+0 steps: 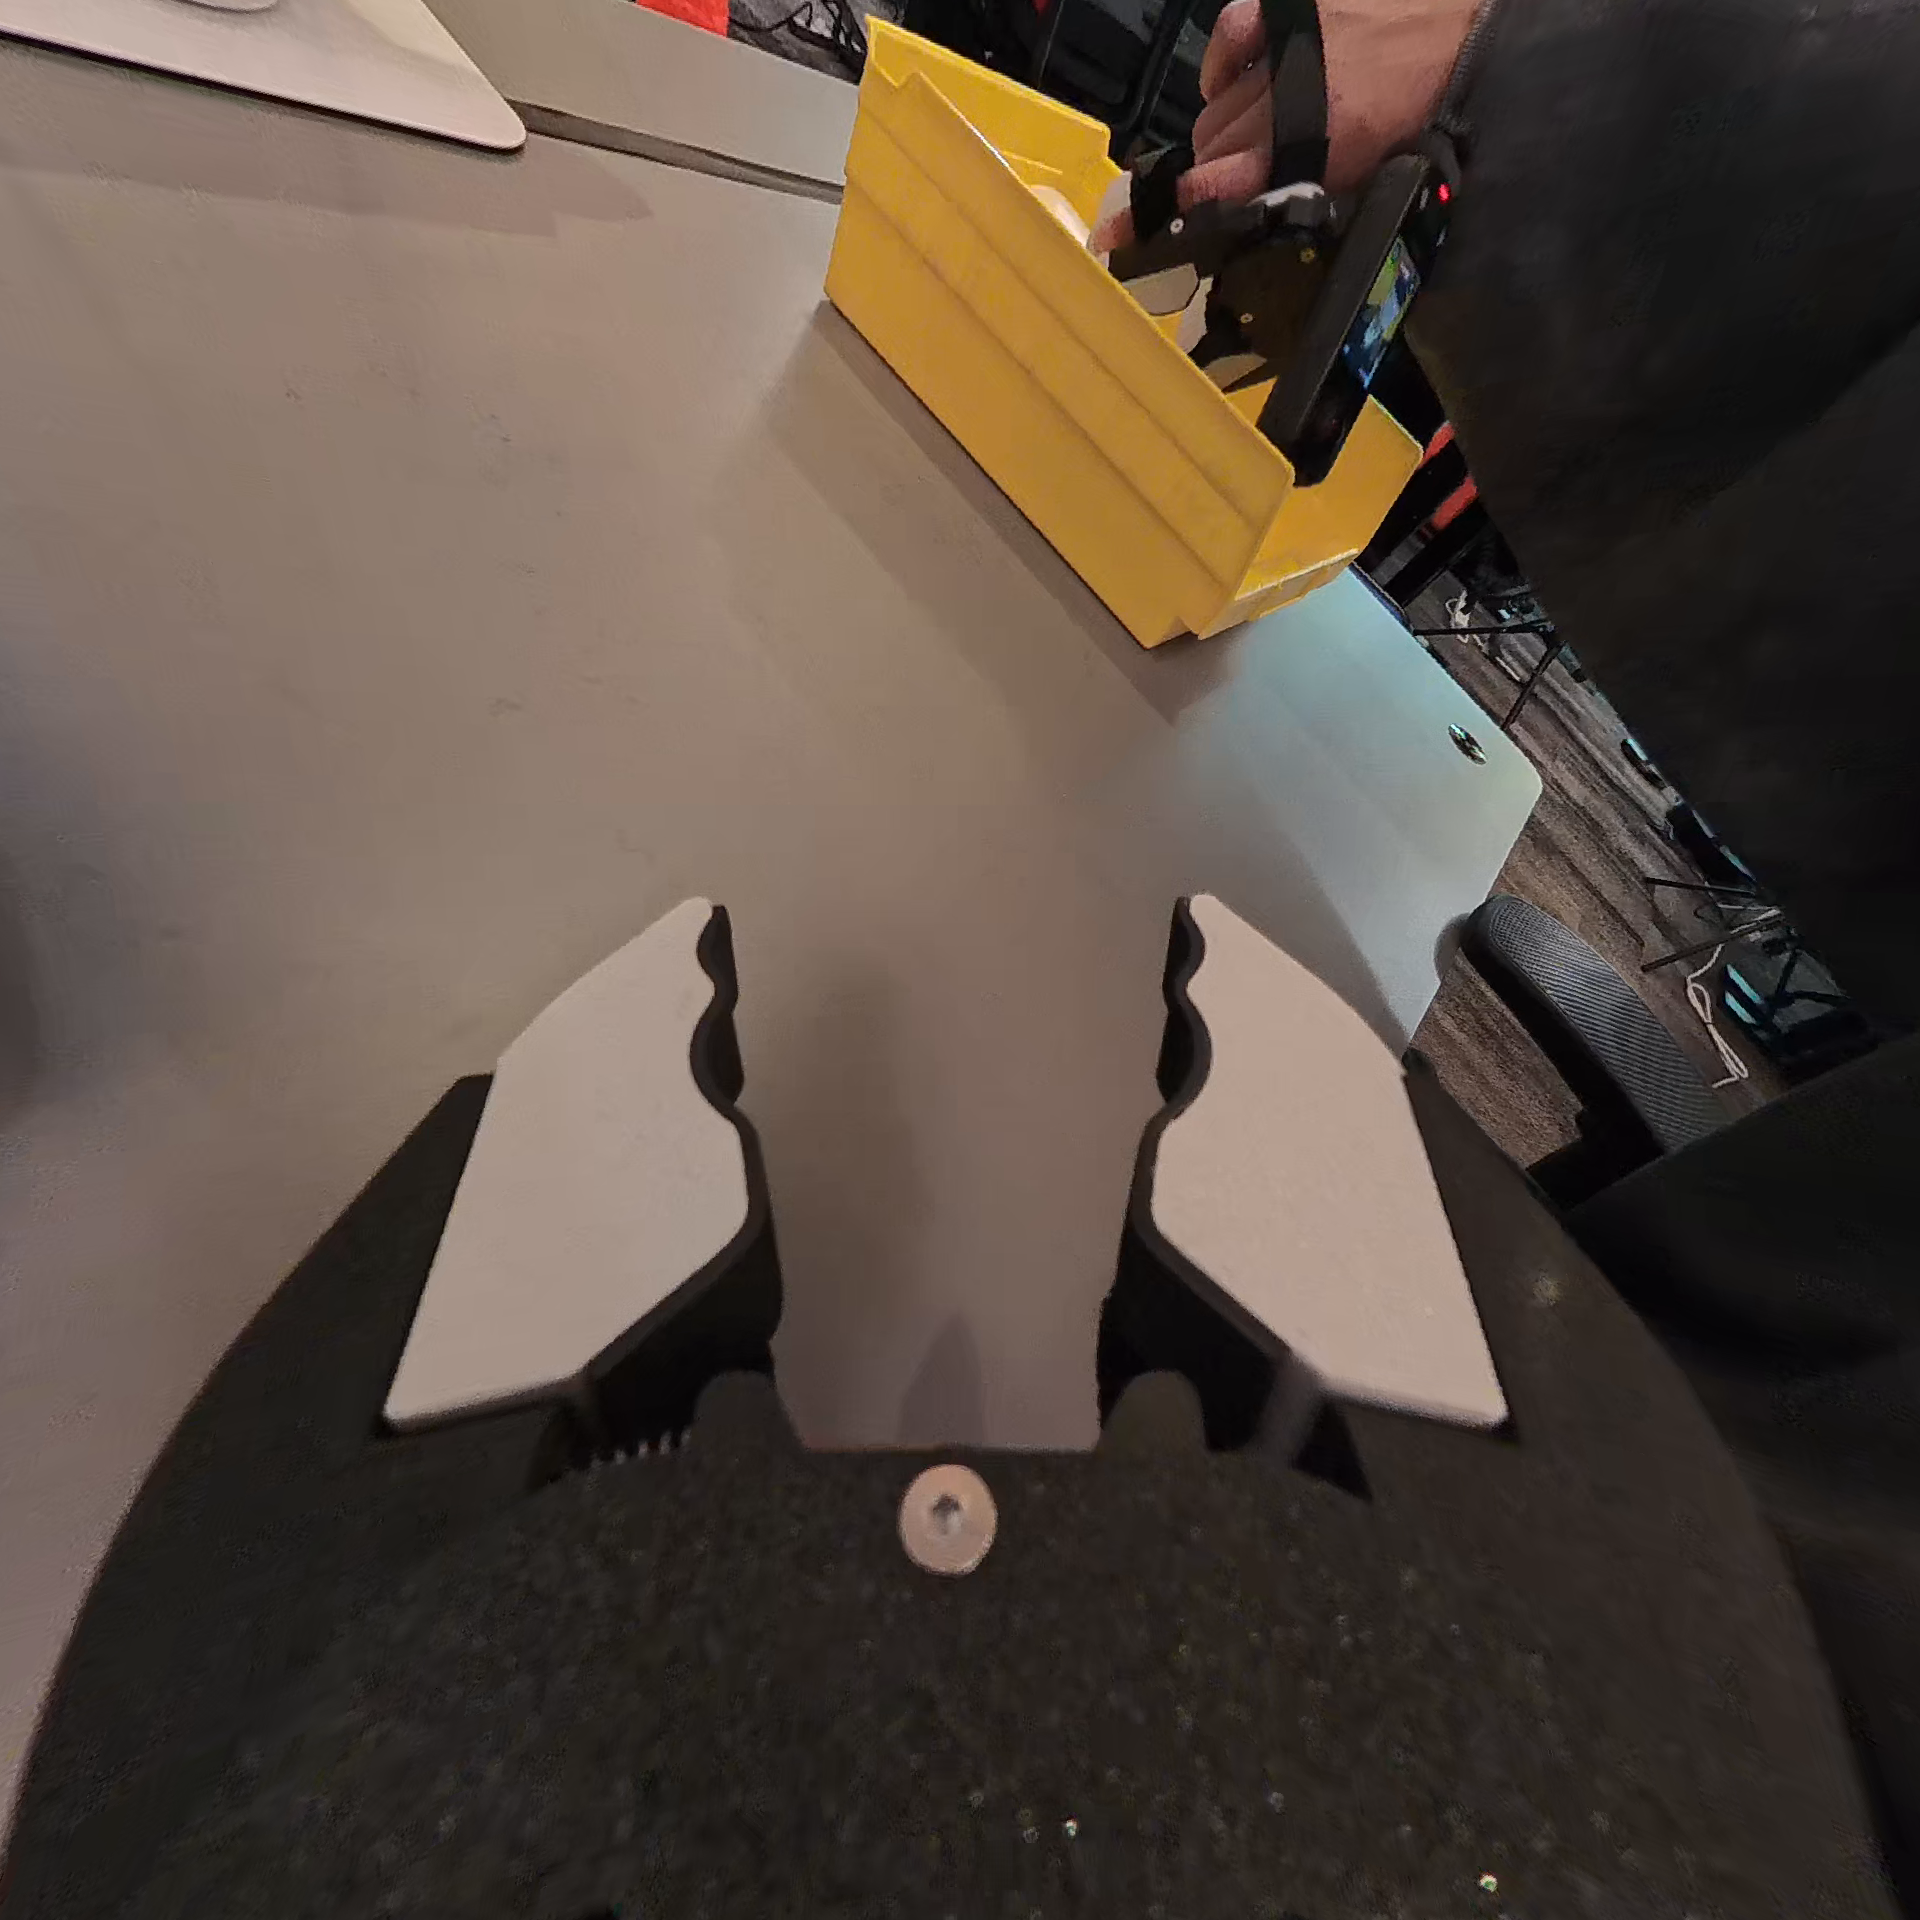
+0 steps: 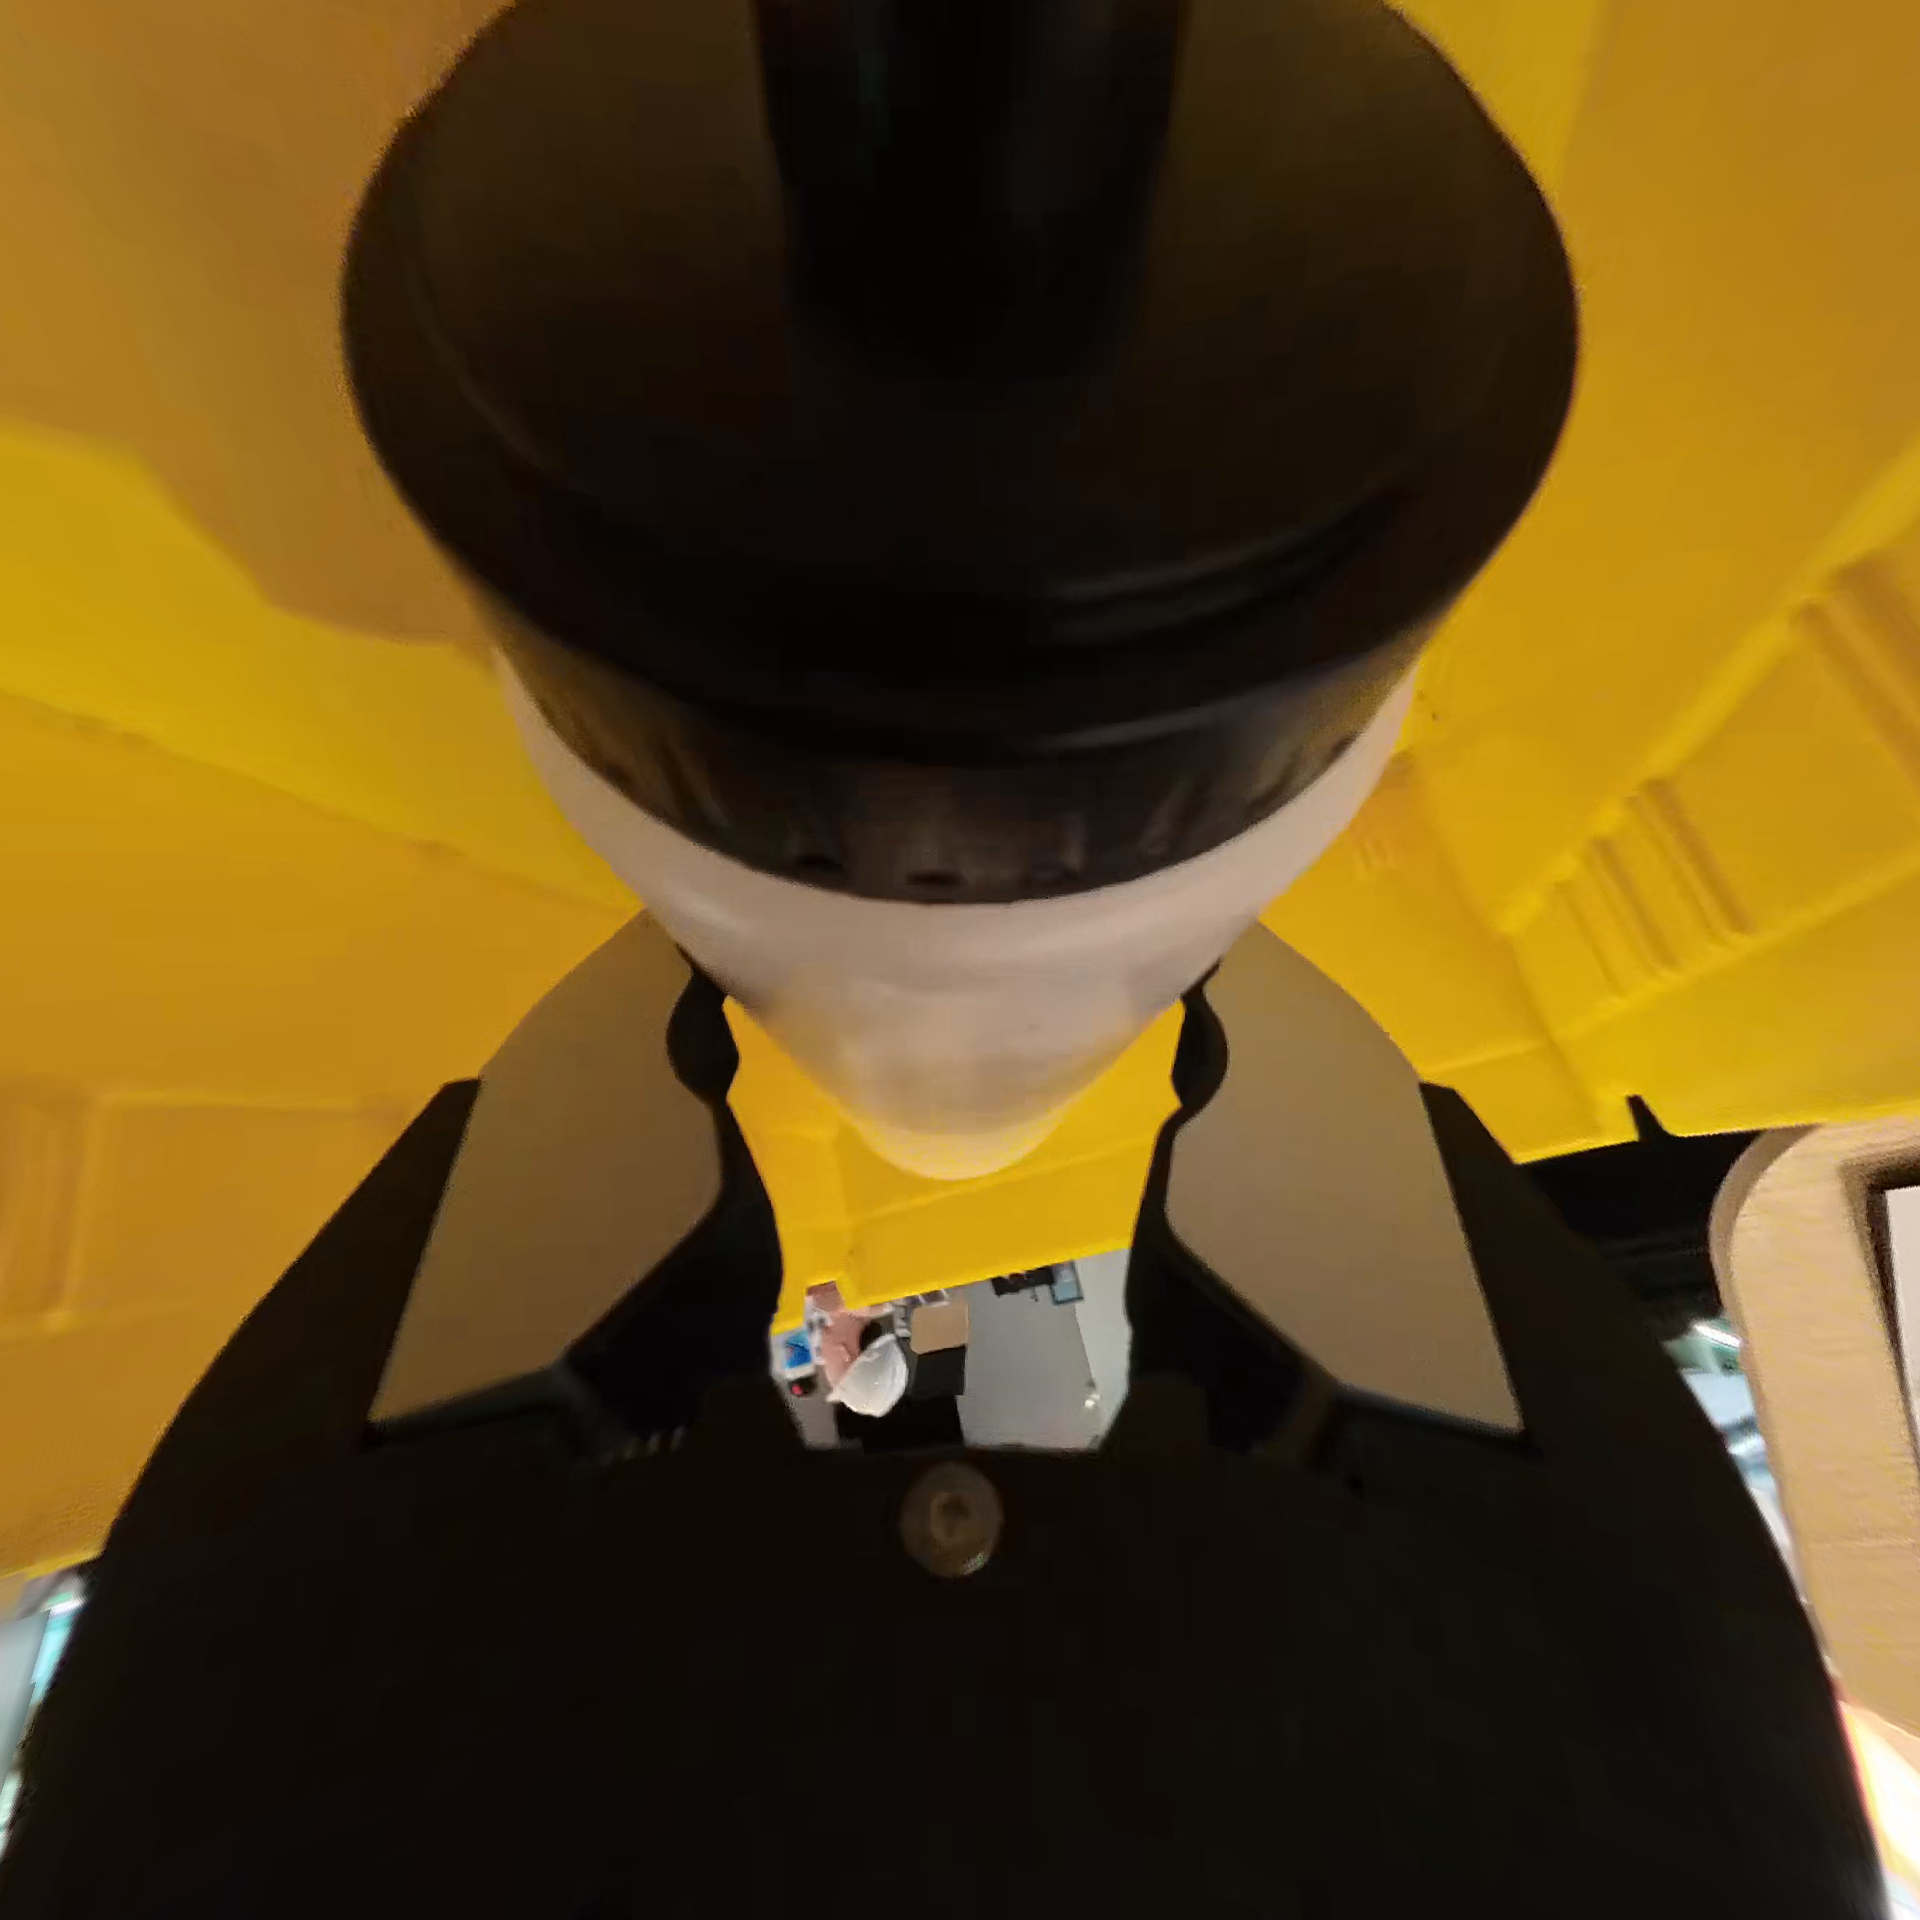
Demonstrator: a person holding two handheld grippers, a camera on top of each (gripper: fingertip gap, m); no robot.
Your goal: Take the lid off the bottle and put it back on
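Left wrist view: the left gripper [image 1: 951, 997] hangs over the smooth grey table [image 1: 468, 623], jaws spread and empty; the right gripper [image 1: 1153, 281] reaches into the yellow plastic bin [image 1: 1039, 395].

Right wrist view: the white bottle [image 2: 935, 997], black ribbed lid [image 2: 956, 499] still on, sits in the bin between the spread fingers — contact unclear. Judged step: fetching the bottle; next, close squarely on the body.

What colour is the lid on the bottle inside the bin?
Black; the lid shows best in the right wrist view, atop the white bottle.
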